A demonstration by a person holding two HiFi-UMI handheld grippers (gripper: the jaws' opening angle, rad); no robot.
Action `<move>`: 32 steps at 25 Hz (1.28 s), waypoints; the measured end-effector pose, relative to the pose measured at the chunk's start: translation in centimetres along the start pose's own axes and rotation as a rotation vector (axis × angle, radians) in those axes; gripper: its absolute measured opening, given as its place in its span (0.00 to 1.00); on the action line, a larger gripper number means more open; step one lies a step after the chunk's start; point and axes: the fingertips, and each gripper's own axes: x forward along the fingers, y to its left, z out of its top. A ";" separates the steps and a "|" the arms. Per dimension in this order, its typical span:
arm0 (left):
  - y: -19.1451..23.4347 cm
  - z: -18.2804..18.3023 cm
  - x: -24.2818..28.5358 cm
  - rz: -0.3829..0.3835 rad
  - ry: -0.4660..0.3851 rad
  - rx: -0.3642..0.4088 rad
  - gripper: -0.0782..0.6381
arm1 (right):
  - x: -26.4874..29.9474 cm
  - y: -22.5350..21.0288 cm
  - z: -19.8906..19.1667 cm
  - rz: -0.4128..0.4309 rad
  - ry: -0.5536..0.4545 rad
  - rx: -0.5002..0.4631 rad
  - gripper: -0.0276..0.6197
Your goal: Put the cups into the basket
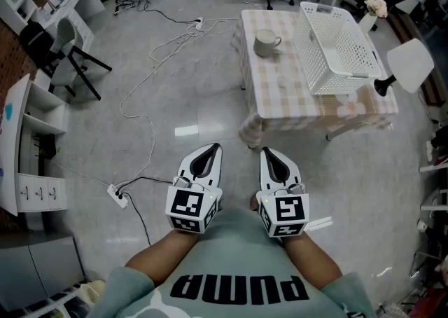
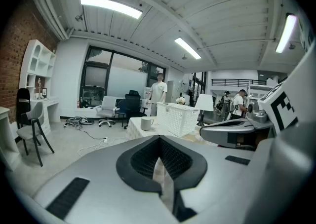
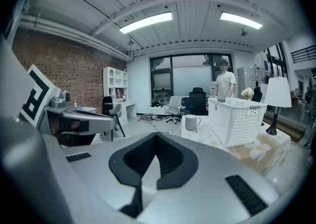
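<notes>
A single pale cup [image 1: 266,42] stands on the table with the checked cloth [image 1: 280,92], at its far left. To the right of the cup a white slatted basket [image 1: 339,47] rests on the same table with nothing visible inside. My left gripper [image 1: 212,150] and right gripper [image 1: 267,153] are held side by side close to my body, over the floor and short of the table. Both are shut with nothing between their tips. The left gripper view shows the cup [image 2: 146,123] and basket [image 2: 180,118] far ahead. The right gripper view shows the cup [image 3: 191,122] beside the basket [image 3: 237,119].
A white lamp [image 1: 406,64] stands at the table's right end. Cables and a power strip [image 1: 117,194] lie on the floor to the left. A dark chair [image 1: 66,57] and white shelves [image 1: 31,141] line the left side. A person [image 3: 225,84] stands behind the table.
</notes>
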 end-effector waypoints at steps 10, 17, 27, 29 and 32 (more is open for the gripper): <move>0.7 0.3 -0.5 -0.016 -0.005 0.001 0.12 | 0.1 0.8 0.4 -0.016 -0.003 0.011 0.06; 1.4 0.5 -0.6 -0.033 -0.013 0.010 0.12 | 0.4 1.6 1.1 0.000 -0.033 0.054 0.06; 4.1 0.4 -2.0 -0.066 -0.015 0.027 0.12 | 1.8 4.4 1.8 -0.039 -0.054 0.067 0.06; 4.8 0.3 -2.3 -0.076 -0.015 0.026 0.12 | 2.1 4.8 1.8 -0.059 -0.051 0.070 0.06; 5.3 0.1 -2.6 -0.093 -0.020 0.033 0.12 | 2.3 5.3 1.7 -0.086 -0.042 0.071 0.06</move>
